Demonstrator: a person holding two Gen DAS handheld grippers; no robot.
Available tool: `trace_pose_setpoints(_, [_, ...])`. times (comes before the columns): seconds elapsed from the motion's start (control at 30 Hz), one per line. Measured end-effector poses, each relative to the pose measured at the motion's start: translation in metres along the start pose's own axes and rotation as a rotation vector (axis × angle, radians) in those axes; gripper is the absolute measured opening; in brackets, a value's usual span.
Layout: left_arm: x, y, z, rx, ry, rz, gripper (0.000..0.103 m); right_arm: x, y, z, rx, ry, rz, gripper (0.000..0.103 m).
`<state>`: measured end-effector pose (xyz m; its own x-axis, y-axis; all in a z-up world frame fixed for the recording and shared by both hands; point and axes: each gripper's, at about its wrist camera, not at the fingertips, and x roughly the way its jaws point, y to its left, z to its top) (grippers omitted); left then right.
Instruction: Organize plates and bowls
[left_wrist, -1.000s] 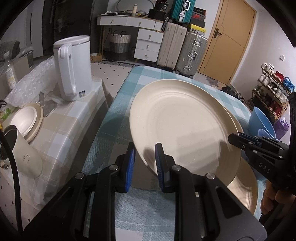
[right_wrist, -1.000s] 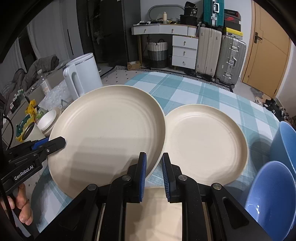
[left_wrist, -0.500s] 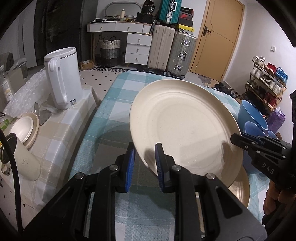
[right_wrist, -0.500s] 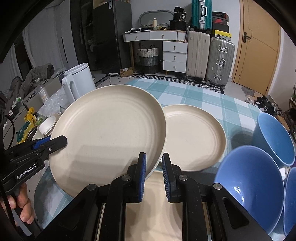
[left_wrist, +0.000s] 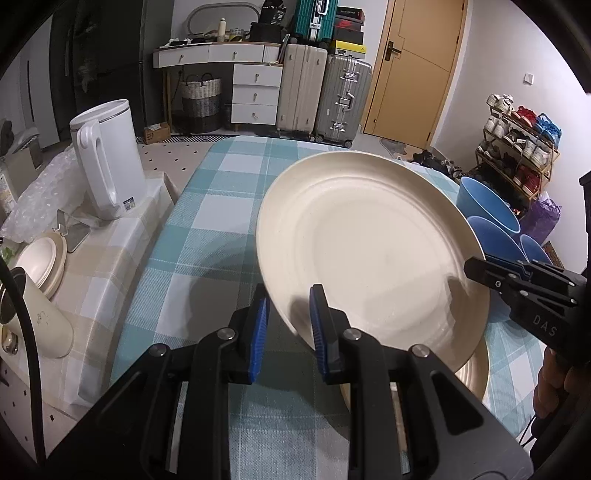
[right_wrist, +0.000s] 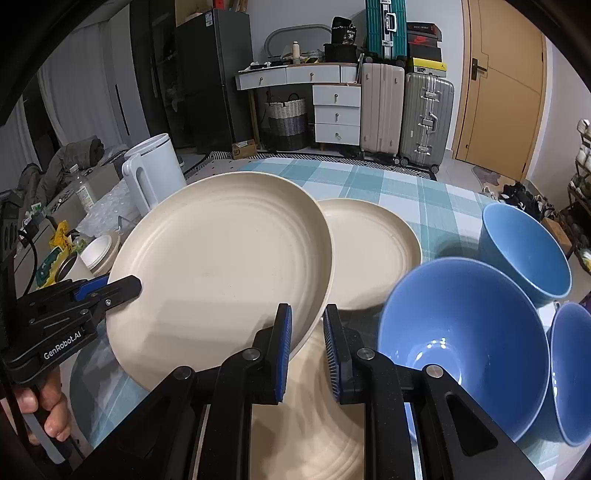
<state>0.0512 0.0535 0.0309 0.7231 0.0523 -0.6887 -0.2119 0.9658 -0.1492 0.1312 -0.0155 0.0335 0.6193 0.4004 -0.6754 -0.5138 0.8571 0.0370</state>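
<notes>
While both grippers are pinching opposite edges of the one large cream plate (right_wrist: 221, 266), the relation that is deciding the next move is where that plate is hanging against the second cream plate (right_wrist: 369, 254) lying flat on the checked tablecloth (left_wrist: 207, 229); in the right wrist view the held plate is filling the centre-left of the frame, tilted, its right rim overlapping the left edge of the resting plate, which is sitting just to its right and lower; the right gripper (right_wrist: 307, 345) is clamping the near rim at lower centre, its blue pads closed on the thin edge, and the left gripper (left_wrist: 287, 325) is doing the same on the other side, showing in the right view at middle left; a third cream plate (right_wrist: 310, 424) is lying directly under the right gripper's fingers; three blue bowls (right_wrist: 461, 332) are crowding the right of the frame; the held plate is looking matte, ringed and rigid, probably light.
</notes>
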Motion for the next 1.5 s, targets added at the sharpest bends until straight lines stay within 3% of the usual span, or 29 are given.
trace_pose_setpoints(0.7, [-0.022, -0.025, -0.020, 0.074, 0.013, -0.027, 0.019, -0.029, -0.009, -0.039, 0.051, 0.015, -0.005, 0.018])
trace_pose_setpoints(1.5, [-0.008, -0.040, -0.046, 0.170, 0.117, -0.012, 0.019, -0.037, -0.016, -0.081, 0.091, 0.068, -0.004, 0.019])
